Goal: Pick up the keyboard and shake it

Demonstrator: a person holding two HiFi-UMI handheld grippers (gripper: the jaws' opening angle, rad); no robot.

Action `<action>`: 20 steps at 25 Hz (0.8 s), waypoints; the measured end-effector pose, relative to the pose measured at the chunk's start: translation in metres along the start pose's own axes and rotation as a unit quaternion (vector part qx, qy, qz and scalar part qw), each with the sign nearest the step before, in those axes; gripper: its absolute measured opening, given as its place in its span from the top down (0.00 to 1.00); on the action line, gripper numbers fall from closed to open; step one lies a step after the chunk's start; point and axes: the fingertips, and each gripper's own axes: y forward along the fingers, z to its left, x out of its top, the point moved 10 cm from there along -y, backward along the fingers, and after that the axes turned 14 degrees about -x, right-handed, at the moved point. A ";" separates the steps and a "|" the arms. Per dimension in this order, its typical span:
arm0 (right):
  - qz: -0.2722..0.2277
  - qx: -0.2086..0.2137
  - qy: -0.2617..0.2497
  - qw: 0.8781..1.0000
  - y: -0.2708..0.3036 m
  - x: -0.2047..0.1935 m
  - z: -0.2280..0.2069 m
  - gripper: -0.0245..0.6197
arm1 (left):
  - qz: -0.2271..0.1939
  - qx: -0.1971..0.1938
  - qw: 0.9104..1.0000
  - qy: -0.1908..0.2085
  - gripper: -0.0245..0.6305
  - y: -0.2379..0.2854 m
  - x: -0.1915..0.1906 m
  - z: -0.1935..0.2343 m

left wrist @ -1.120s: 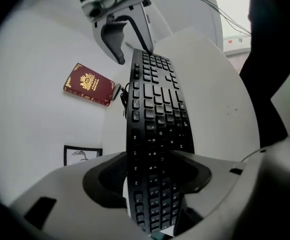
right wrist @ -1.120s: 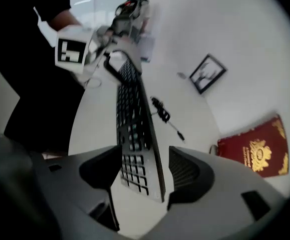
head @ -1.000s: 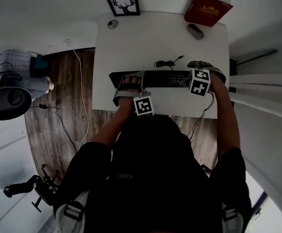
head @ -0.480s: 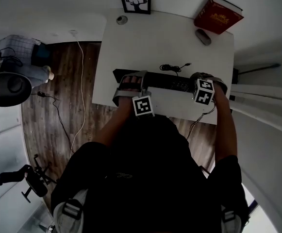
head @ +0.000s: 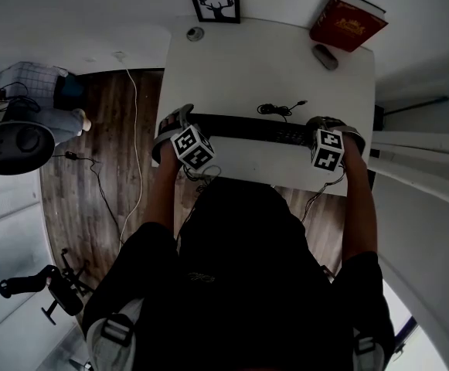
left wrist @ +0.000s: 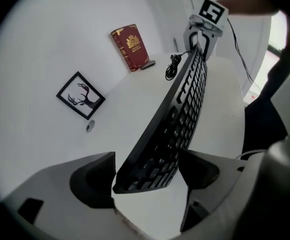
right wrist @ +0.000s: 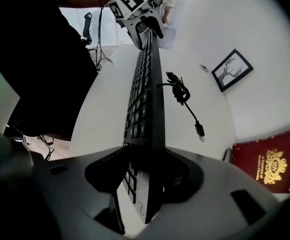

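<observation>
The long black keyboard lies across the white table, tilted with its keys towards the person. My right gripper is shut on its right end; in the right gripper view the pads press both faces of the keyboard, having closed on it within the last second. My left gripper is at the left end. Its jaws have just been opening, and the keyboard's end sits between them with the pads apart from it. Its black cable lies coiled behind.
At the table's back edge are a framed deer picture, a small round disc, a red book and a grey mouse-like object. Wooden floor with cables and an office chair lie to the left.
My left gripper has slid left along the keyboard from near its left-middle to the very end, and has rolled and opened. The right gripper has stayed on the right end.
</observation>
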 end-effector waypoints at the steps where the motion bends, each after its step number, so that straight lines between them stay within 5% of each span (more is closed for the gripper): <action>1: 0.002 0.001 0.002 1.000 0.000 0.000 0.000 0.66 | -0.008 -0.005 1.000 -0.005 0.36 0.002 0.001 0.001; 9: 0.004 0.006 0.003 1.000 -0.004 0.002 0.005 0.67 | 0.012 -0.011 0.998 0.060 0.44 0.004 0.004 0.006; 14: 0.005 -0.019 -0.005 1.000 -0.013 0.003 0.010 0.72 | 0.086 -0.029 0.968 0.236 0.63 0.000 0.010 -0.011; 17: 0.015 -0.026 0.003 1.000 -0.013 0.004 0.011 0.73 | 0.099 -0.033 0.962 0.251 0.66 0.001 0.013 -0.011; 20: 0.018 -0.060 0.009 0.998 -0.016 0.004 0.007 0.81 | 0.098 0.032 0.957 0.270 0.75 0.008 0.015 -0.013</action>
